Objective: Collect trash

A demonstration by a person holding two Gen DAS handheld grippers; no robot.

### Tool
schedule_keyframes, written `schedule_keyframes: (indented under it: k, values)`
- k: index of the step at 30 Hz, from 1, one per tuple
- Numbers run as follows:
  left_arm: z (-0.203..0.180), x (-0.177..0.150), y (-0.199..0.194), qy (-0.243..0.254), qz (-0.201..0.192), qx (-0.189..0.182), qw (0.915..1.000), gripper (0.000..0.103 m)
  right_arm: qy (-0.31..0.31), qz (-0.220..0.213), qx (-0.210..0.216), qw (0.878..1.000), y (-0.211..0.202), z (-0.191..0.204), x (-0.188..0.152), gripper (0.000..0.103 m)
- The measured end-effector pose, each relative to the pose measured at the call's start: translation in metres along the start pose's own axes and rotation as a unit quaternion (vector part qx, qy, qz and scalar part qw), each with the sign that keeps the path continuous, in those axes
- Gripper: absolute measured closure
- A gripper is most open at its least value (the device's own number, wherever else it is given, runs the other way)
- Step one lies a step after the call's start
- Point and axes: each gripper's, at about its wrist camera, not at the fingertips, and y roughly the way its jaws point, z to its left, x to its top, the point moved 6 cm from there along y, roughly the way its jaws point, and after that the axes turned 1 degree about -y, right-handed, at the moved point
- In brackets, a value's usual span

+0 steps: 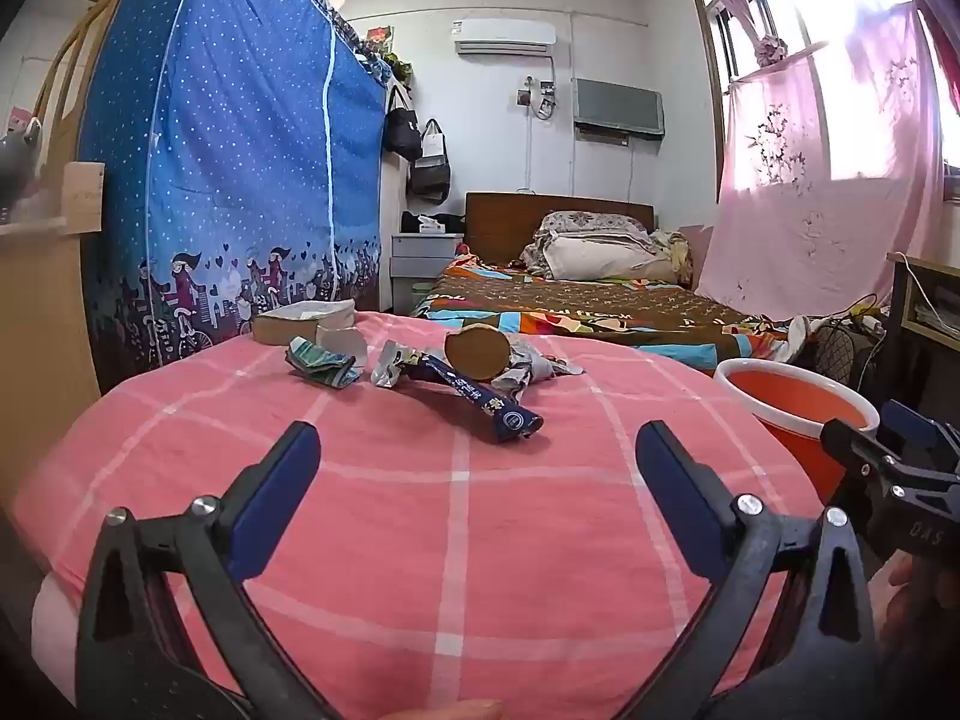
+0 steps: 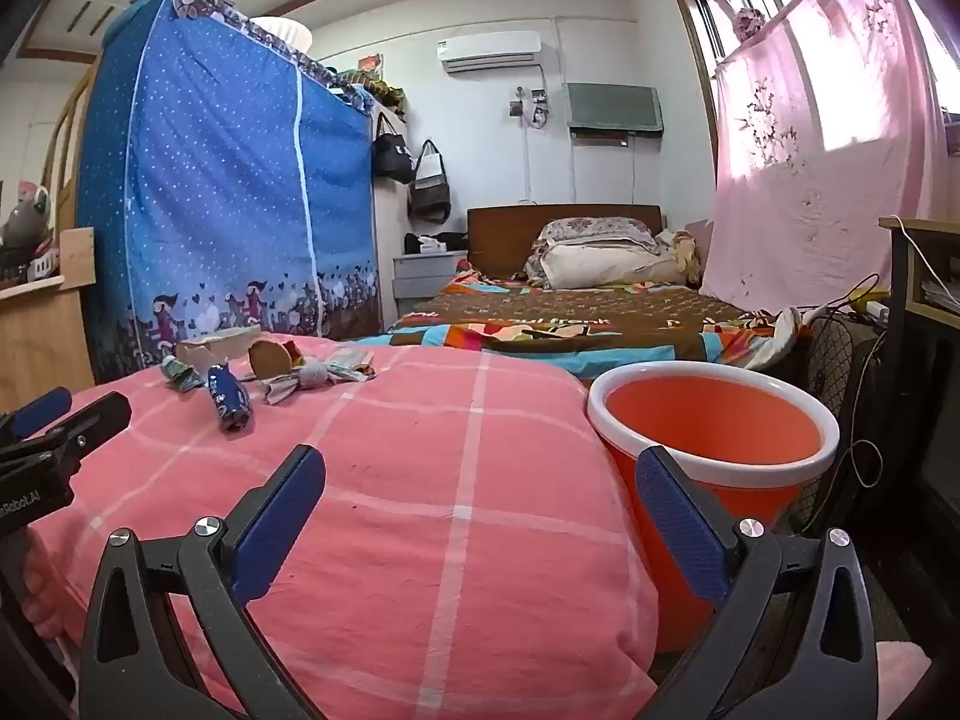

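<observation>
Several pieces of trash lie on the pink checked cloth (image 1: 456,516): a dark blue wrapper (image 1: 486,405) (image 2: 228,402), a crumpled green wrapper (image 1: 324,363) (image 2: 182,375), a silver foil scrap (image 1: 393,363), a brown cardboard roll (image 1: 474,351) (image 2: 269,358) and a small open box (image 1: 303,321). My left gripper (image 1: 477,450) is open and empty, a short way in front of the blue wrapper. My right gripper (image 2: 480,474) is open and empty too, over the cloth's right side beside the orange bucket (image 2: 714,420) (image 1: 792,396).
A blue dotted fabric wardrobe (image 1: 240,180) stands at the left. Behind the pink cloth is a bed (image 1: 576,306) with pillows. A pink curtain (image 1: 828,180) hangs at the right, with a desk (image 2: 924,276), cables and a fan beside the bucket.
</observation>
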Motion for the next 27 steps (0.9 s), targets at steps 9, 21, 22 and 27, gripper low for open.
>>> schedule_keyframes:
  k: [9, 21, 22, 27]
  values:
    - [0.0049, 0.0026, -0.0001, -0.003, 0.002, -0.001, 1.0, 0.002, -0.001, 0.0, 0.001, 1.0, 0.0002, 0.0006, -0.0002, 0.0]
    - [0.0044, 0.0022, -0.0011, -0.006, 0.0, -0.003, 1.0, 0.002, -0.002, 0.003, 0.0, 1.0, 0.0013, 0.0009, -0.0007, 0.0]
    - [0.0027, 0.002, -0.0011, -0.006, 0.0, -0.002, 1.0, 0.002, -0.002, 0.003, 0.0, 1.0, 0.0015, 0.0011, -0.0007, 0.0]
    - [0.003, 0.0019, -0.001, -0.007, 0.0, -0.001, 1.0, 0.002, -0.002, 0.003, 0.0, 1.0, 0.0014, 0.0011, -0.0007, 0.0]
